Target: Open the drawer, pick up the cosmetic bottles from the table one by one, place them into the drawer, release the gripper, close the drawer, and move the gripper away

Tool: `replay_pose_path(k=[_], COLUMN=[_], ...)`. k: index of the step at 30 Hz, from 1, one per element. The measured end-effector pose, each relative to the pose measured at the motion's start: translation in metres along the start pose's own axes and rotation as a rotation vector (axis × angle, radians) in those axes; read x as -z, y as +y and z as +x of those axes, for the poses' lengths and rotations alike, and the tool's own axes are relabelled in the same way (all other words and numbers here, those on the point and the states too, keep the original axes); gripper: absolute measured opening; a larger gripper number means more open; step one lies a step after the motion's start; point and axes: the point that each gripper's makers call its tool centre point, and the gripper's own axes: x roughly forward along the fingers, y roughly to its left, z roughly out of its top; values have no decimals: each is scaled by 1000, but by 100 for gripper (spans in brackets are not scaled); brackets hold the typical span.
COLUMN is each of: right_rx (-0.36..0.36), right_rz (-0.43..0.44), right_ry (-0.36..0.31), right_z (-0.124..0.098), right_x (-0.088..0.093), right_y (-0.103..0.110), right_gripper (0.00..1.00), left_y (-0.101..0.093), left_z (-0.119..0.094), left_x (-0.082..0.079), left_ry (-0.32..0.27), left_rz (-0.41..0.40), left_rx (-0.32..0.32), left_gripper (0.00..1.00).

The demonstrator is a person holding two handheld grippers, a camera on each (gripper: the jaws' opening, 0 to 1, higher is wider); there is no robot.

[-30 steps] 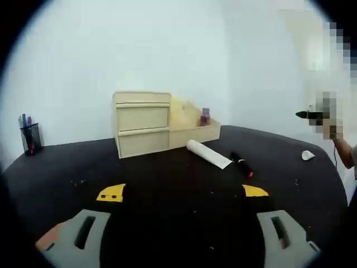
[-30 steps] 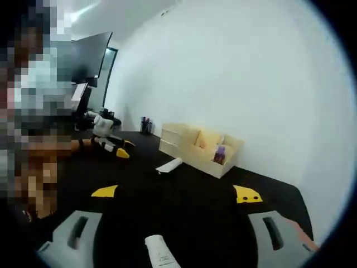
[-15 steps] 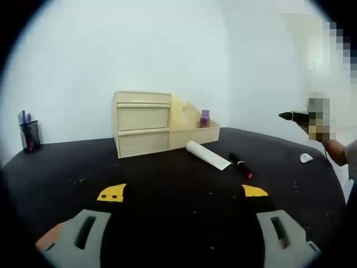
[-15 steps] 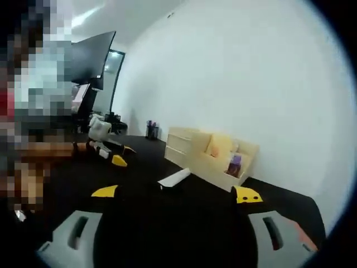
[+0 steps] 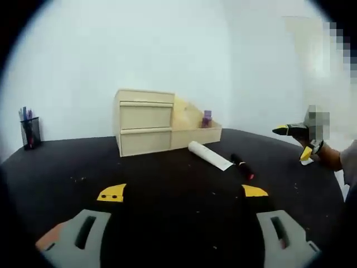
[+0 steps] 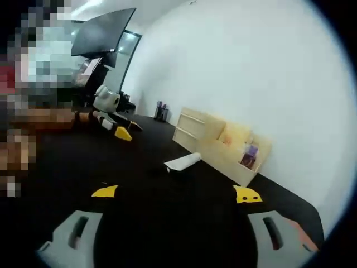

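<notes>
Two small drawers [image 5: 145, 127] sit one above the other in a light wooden box [image 5: 167, 128] on the black table [image 5: 167, 184], and both are shut. Next to the drawers, the box has an open tray part with a little purple bottle [image 5: 207, 118] standing up in it.

A white tube [image 5: 209, 154] lies flat on the table in front of the box. In the left gripper view its long side runs from near the box toward the right and closer to us. Its flat wide end is the closer end. Just beside that end lies a thin black stick with a red tip [image 5: 242, 166]. It also lies flat, with the red tip on the closer end. A black cup of pens [image 5: 30, 133] stands far off to the left side of the table.

The left gripper [image 5: 183, 192] hangs low over the table, well apart from the tube. Its two yellow-tipped jaws are spread wide and hold nothing. The right gripper [image 6: 175, 193] is also spread wide with nothing between its jaws. You can see it from the left gripper view too, held up at the right side of the table by a person's hand [image 5: 321, 153].

In the right gripper view the white tube [image 6: 183, 162] lies between the gripper and the box [image 6: 223, 146], well apart from the jaws.
</notes>
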Motion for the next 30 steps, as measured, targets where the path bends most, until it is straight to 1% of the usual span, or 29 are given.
replay_pose_path(k=[3,4,6,8,9,10,11,12,13,14,15,16,17,20,22,23,26,27,28,29,30], right_rx=[19,22,60,71,71,73,81,85,92,96,97,93,90,75,64,60,48,42,39,36,34], right_rz=[54,59,70,86,92,98,102,98,92,88,82,81,83,82,78,75,69,66,65,64,63], right_ry=[-26,-31,-75,-92,-98,-100,-98,-96,-93,-90,-88,-85,-84,-92,-94,-96,-99,-99,-99,-99,-99], right_z=[-6,-8,-15,-17,-17,-16,-15,-14,-13,-13,-12,-11,-11,-11,-11,-11,-11,-10,-10,-10,-10], right_x=[-1,-1,-6,-7,-8,-8,-6,-4,-3,-2,-1,0,0,-2,-3,-4,-6,-6,-6,-6,-6], right_y=[-10,-12,-20,-23,-23,-24,-24,-24,-24,-24,-22,-20,-18,-11,-7,-5,-1,1,2,3,4], right_gripper=[74,73,72,71,71,71,70,69,69,69,69,69,69,69,69,68,67,67,67,67,67], left_y=[1,2,-1,-3,-8,-10,-13,-20,-23,-22,-26,-29,-32,-39,-44,-44,-41,-40,-42,-41,-39], left_z=[1,1,2,2,3,3,4,4,5,6,8,9,11,24,32,35,42,45,50,55,61], left_x=[0,0,-1,-6,-12,-20,-27,-38,-44,-54,-62,-66,-71,-78,-84,-89,-107,-112,-114,-114,-114], left_ry=[0,1,0,-12,-36,-62,-84,-122,-127,-150,-178,-189,-200,-204,-230,-256,-365,-385,-396,-389,-398], left_rz=[-5,-7,-6,-4,-32,-45,-35,-36,-41,-55,-72,-89,-128,-155,-221,-276,-461,-498,-523,-556,-585], left_rx=[-7,-10,-13,-7,14,16,17,41,50,51,61,73,84,95,111,116,129,142,158,159,158], left_gripper=[73,73,73,73,73,73,74,76,77,77,77,77,76,77,78,78,77,77,77,77,77])
